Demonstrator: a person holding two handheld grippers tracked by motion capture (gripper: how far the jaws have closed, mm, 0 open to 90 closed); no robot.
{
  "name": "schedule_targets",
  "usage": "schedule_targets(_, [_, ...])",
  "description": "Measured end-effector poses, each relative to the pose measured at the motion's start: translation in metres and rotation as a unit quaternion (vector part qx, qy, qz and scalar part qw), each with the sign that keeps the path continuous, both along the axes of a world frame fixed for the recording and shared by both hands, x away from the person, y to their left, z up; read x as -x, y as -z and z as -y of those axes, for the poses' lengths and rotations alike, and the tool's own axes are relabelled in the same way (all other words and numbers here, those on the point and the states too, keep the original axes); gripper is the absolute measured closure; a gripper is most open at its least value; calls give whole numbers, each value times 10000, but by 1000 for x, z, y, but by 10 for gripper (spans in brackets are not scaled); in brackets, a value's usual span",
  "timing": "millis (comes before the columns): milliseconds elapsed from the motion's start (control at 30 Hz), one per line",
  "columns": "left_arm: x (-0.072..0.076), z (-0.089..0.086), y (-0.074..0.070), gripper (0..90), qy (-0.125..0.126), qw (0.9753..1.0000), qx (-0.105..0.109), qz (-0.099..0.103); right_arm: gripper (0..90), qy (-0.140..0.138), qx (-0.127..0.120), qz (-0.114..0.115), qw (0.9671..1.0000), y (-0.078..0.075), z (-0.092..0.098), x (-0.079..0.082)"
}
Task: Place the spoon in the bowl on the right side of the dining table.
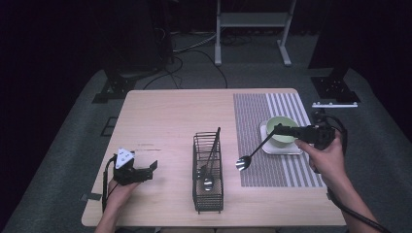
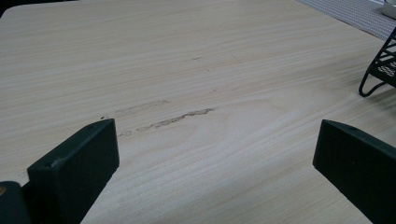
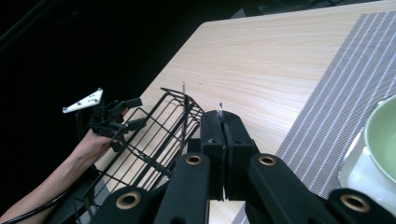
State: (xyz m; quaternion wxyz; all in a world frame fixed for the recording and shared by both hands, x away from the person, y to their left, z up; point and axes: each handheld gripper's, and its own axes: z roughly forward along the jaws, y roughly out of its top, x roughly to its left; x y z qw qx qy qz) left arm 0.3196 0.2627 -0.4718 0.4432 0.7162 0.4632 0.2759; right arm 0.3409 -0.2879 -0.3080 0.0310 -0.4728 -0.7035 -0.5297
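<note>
The right gripper (image 1: 281, 130) is clamped on the handle end of a metal spoon (image 1: 244, 161), which slopes down and toward the person's left, its bowl low over the striped placemat (image 1: 291, 104) between the black wire caddy (image 1: 208, 194) and the green bowl (image 1: 282, 127) on its white square plate (image 1: 282, 149). In the right gripper view the jaws are pressed together with a thin metal tip (image 3: 220, 108) showing above them. The left gripper (image 1: 145, 170) rests idle on the wooden table (image 1: 170, 111), jaws spread wide and holding nothing, well apart from the caddy. The caddy already holds one spoon (image 1: 208, 183) and a dark upright utensil (image 1: 215, 143). Risks, as judged: the grip sits at the very end of a long handle, so the spoon may pivot or slip in transit; its bowl may catch the caddy's top wire on entry and tip the light caddy, which the left gripper is not bracing; a backswing could strike the green bowl just beside the right gripper. No brand, label or legible writing is visible.
</note>
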Motion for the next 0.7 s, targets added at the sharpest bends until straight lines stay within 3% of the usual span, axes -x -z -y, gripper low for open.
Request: schedule_targets(700, [0, 0, 0, 0, -5, 10000, 11, 18, 886, 359, 97, -124, 9992, 15, 12, -14])
